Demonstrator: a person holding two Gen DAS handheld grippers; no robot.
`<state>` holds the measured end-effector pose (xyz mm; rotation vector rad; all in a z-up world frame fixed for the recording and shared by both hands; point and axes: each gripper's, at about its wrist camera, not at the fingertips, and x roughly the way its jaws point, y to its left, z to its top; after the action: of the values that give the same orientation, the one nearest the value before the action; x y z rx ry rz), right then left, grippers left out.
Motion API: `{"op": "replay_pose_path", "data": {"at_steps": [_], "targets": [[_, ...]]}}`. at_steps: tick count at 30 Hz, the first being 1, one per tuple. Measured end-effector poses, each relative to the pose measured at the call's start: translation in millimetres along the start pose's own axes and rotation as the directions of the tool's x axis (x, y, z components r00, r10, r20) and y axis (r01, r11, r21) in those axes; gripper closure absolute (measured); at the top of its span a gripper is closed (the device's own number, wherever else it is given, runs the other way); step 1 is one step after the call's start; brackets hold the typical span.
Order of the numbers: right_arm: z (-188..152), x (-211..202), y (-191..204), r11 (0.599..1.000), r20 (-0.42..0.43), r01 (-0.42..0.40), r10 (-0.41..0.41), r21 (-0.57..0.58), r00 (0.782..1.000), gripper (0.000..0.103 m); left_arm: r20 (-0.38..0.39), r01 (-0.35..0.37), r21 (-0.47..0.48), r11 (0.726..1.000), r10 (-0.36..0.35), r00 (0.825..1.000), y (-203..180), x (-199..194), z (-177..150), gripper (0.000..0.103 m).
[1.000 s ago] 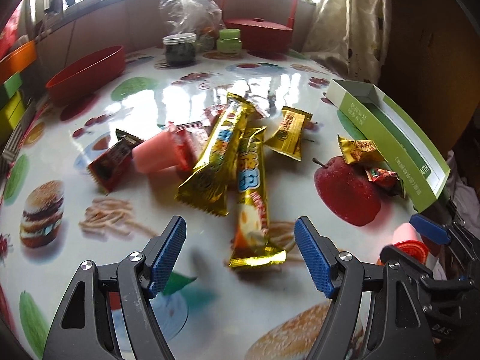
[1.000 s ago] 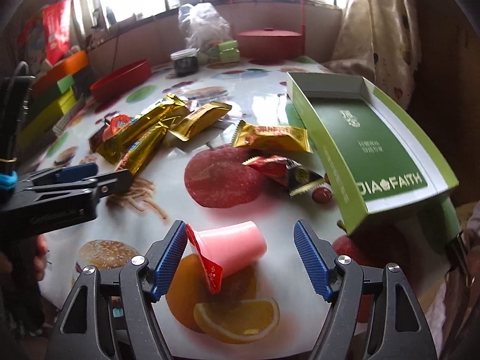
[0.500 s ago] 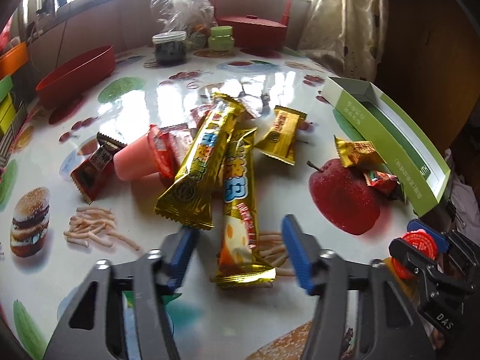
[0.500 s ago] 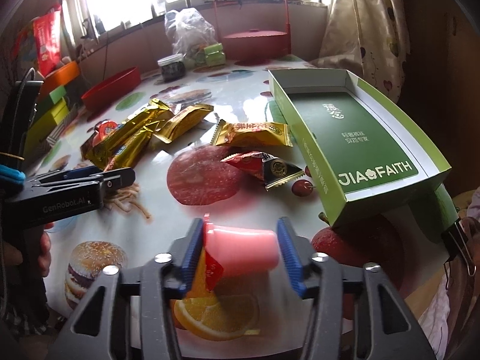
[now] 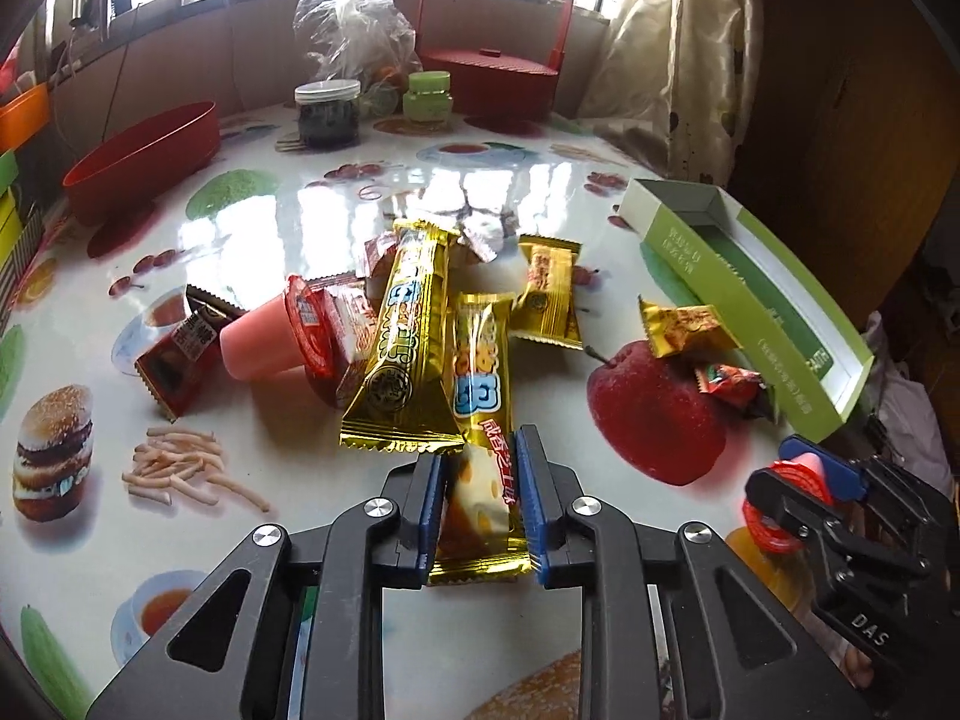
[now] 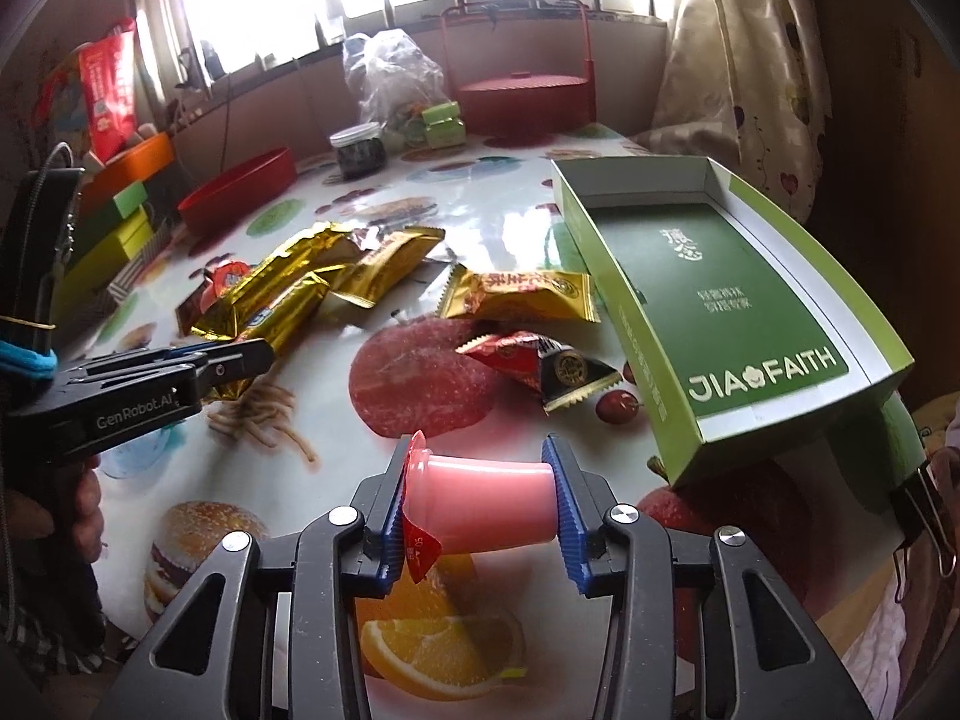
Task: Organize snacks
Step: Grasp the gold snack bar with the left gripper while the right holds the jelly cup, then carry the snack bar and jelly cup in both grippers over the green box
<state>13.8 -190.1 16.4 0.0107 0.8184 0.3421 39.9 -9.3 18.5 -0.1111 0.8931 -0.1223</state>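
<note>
On the fruit-print table lies a heap of snacks. My left gripper is shut on the near end of a long gold snack bar; a second gold bar lies beside it, overlapping its edge. A pink jelly cup rests on its side left of the heap. My right gripper holds another pink jelly cup sideways, its jaws still closing, pads on the lid and the base. The open green box stands to its right. From the right wrist view the left gripper shows at the left.
Two gold-wrapped candies and a red-black one lie by the box. At the table's back stand a red oval bowl, a dark jar, a green jar and a red handled basket. A curtain hangs at the right.
Both grippers went from wide open to closed: the left onto the near end of the gold bar, the right onto the pink jelly cup. The snacks on the table lie as before.
</note>
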Motion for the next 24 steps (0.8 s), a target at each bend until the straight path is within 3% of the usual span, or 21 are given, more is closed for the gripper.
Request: {"op": "replay_pose_path", "data": {"at_steps": [10, 19, 24], "targets": [[5.8, 1.0, 1.5, 1.000, 0.010, -0.021, 0.022, -0.004, 1.000, 0.063, -0.054, 0.012, 0.013, 1.000, -0.011, 0.998, -4.7, 15.2, -1.1, 0.079], [8.2, 2.3, -2.7, 1.000, 0.011, -0.022, 0.021, 0.008, 1.000, 0.063, -0.052, -0.021, 0.081, 0.996, 0.025, 0.998, -23.1, 32.9, 16.1, 0.071], [12.1, -0.1, -2.6, 1.000, 0.020, -0.027, 0.027, 0.004, 0.999, 0.063, -0.055, 0.003, 0.110, 0.994, 0.003, 0.998, -33.0, 32.7, 14.7, 0.071]]}}
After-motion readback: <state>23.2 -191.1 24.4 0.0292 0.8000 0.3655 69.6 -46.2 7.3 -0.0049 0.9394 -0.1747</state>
